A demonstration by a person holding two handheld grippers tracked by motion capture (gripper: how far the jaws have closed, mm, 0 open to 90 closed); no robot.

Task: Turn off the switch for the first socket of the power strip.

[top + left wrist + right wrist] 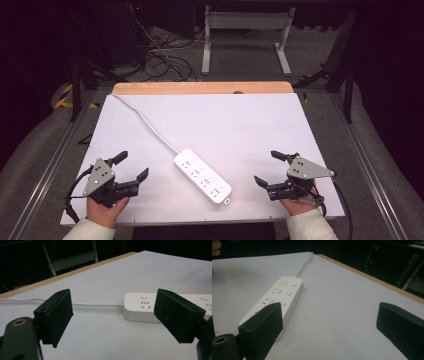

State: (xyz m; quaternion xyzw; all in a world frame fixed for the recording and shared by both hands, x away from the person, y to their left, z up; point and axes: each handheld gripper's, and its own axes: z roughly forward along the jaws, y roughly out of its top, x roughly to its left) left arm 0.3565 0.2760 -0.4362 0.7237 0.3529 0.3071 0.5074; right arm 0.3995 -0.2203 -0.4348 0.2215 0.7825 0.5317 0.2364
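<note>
At the near left, the left gripper (131, 167) rests with its jaws spread and empty. In the middle lies a white power strip (202, 175), its cord (142, 120) running far left. The right gripper (272, 167), near right, is likewise spread. A grasp would best straddle the strip's narrow sides. No containers are on the table (250, 125).

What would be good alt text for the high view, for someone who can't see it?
A white power strip lies diagonally on a white table, its cord trailing to the far left corner. A person's hands hold two open black grippers, left gripper and right gripper, on either side of it.
</note>
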